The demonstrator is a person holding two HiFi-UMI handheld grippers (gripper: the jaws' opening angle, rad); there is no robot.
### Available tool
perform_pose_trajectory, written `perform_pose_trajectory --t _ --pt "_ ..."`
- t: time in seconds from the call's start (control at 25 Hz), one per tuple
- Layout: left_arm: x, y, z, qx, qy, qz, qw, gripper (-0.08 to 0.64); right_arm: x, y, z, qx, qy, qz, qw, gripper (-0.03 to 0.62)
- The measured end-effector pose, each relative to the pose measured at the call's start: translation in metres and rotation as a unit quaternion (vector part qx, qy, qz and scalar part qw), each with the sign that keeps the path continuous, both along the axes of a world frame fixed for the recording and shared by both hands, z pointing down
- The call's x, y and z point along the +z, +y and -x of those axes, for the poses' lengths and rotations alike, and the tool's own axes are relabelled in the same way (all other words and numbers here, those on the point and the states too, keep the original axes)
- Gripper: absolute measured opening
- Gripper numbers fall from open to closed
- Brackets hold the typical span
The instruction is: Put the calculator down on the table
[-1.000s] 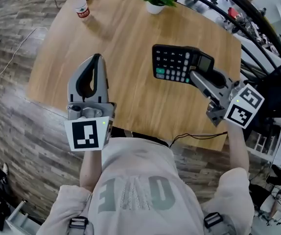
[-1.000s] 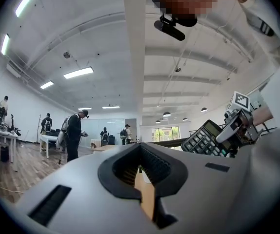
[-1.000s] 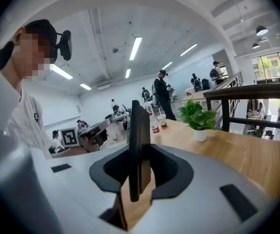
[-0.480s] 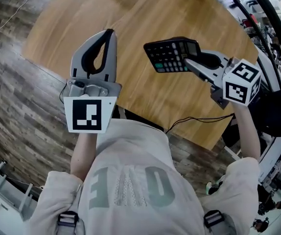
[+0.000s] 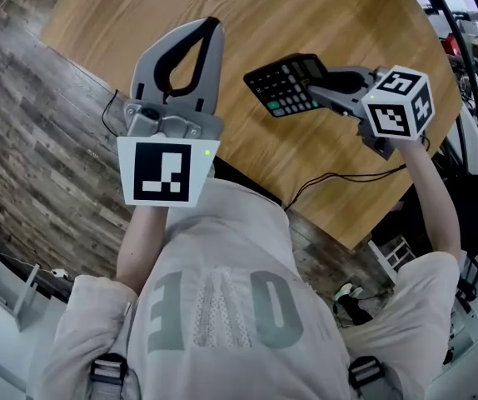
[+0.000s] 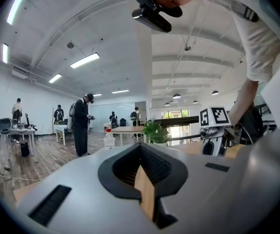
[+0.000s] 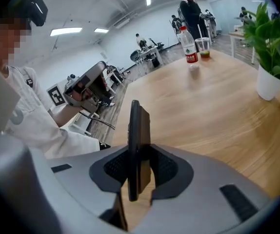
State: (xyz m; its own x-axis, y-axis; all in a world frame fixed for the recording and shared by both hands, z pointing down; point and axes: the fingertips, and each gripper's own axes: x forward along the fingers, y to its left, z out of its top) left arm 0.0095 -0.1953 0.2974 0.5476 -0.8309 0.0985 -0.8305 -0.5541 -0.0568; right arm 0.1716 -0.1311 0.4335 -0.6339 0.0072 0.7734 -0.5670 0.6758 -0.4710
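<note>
A black calculator (image 5: 285, 83) with white and green keys hangs tilted above the wooden table (image 5: 247, 15), near its front right part. My right gripper (image 5: 321, 86) is shut on its right end, and its marker cube sits toward me. In the right gripper view the calculator (image 7: 135, 140) stands edge-on between the pads, pointing down at the tabletop (image 7: 213, 106). My left gripper (image 5: 212, 27) is held over the table's left front edge, shut, with nothing in it. In the left gripper view its jaws (image 6: 141, 147) meet at the tips.
A potted plant (image 7: 271, 57), a water bottle (image 7: 189, 45) and a cup (image 7: 204, 48) stand at the far side of the table. A black cable (image 5: 339, 177) lies across the front edge. Several people stand by desks (image 6: 81, 126) in the background.
Both grippers have sunk. The right one has tipped steeply downward, so the calculator has gone from lying flat and face-up to tilted toward the tabletop. The grip on it is unchanged.
</note>
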Motion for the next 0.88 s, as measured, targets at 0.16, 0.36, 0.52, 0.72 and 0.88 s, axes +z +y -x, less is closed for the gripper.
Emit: perform_pose_trajectory --t 0.16,0.36,0.52,0.72,0.88 --pt "0.017 -0.001 0.002 -0.001 -0.008 0.022 0.9997 0.008 0.029 -0.009 0.004 0.002 -0.014 0.064 0.998 0.106" --pt "0.031 -0.007 0.003 -0.004 -0.015 0.037 0.9992 0.008 0.058 -0.017 0.0 0.006 -0.026 0.149 0.988 0.106" --pt "0.036 -0.011 0.002 -0.004 -0.027 0.041 0.9988 0.008 0.077 -0.014 -0.006 -0.006 -0.037 0.205 0.978 0.106" --pt "0.043 -0.02 -0.001 -0.003 -0.037 0.049 0.9981 0.008 0.091 -0.016 -0.005 -0.019 -0.045 0.231 0.972 0.106" --pt "0.048 -0.025 -0.009 0.006 -0.046 0.055 0.9974 0.008 0.096 -0.017 -0.006 -0.024 -0.051 0.239 0.969 0.106"
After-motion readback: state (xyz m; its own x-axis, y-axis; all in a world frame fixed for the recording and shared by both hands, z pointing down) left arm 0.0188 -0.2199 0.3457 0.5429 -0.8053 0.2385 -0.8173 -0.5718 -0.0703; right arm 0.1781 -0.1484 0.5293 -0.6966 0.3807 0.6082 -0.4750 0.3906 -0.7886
